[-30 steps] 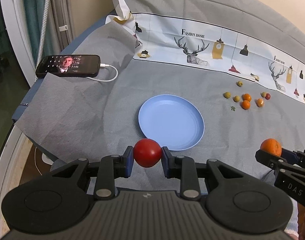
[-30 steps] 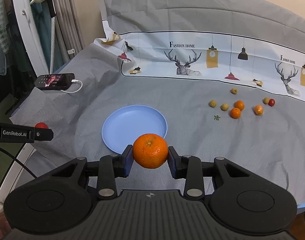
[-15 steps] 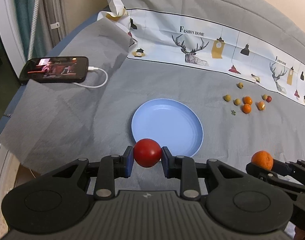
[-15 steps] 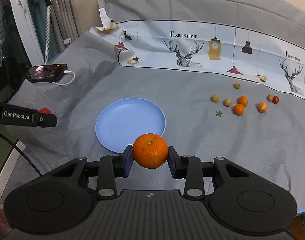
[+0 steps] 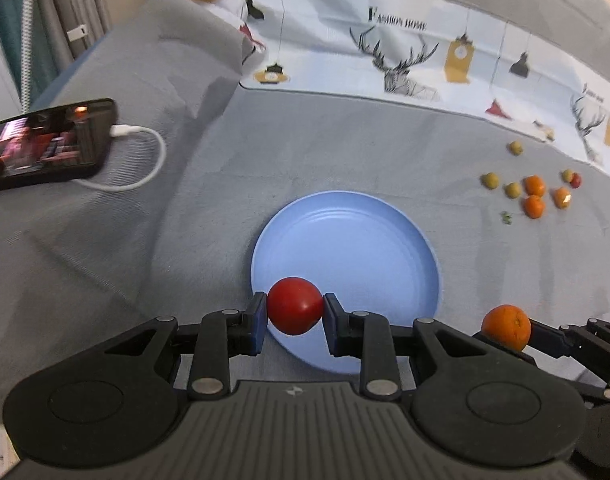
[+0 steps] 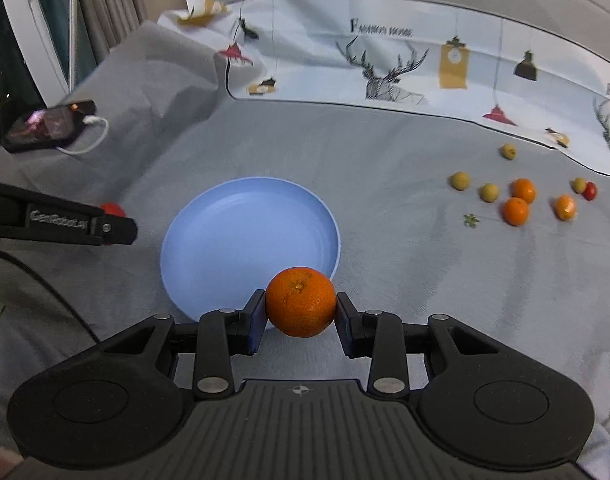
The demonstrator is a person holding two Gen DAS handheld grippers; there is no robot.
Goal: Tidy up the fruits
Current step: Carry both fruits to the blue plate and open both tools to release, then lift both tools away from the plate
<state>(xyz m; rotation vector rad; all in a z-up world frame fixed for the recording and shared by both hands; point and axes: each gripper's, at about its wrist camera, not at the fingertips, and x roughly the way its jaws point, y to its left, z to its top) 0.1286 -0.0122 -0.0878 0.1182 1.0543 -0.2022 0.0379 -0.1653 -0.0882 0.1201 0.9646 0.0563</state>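
My left gripper [image 5: 295, 312] was clamped on a red tomato [image 5: 295, 311], its pads pressing both sides, and my right gripper [image 6: 301, 314] was clamped the same way on an orange [image 6: 301, 301]. Both fruits hung over the near rim of the blue plate [image 5: 357, 216], which lay empty on the grey cloth of the tabletop [image 5: 185, 248]. To do this step well, I judged I should carry each fruit further in over the plate's floor, lower it until it nearly touched, and only then part the pads, since round fruit let go at the rim would likely roll off. I also had to keep the two grippers apart over the plate. Beyond, to the right, the remaining small fruits [image 6: 517, 200] waited in a loose cluster.
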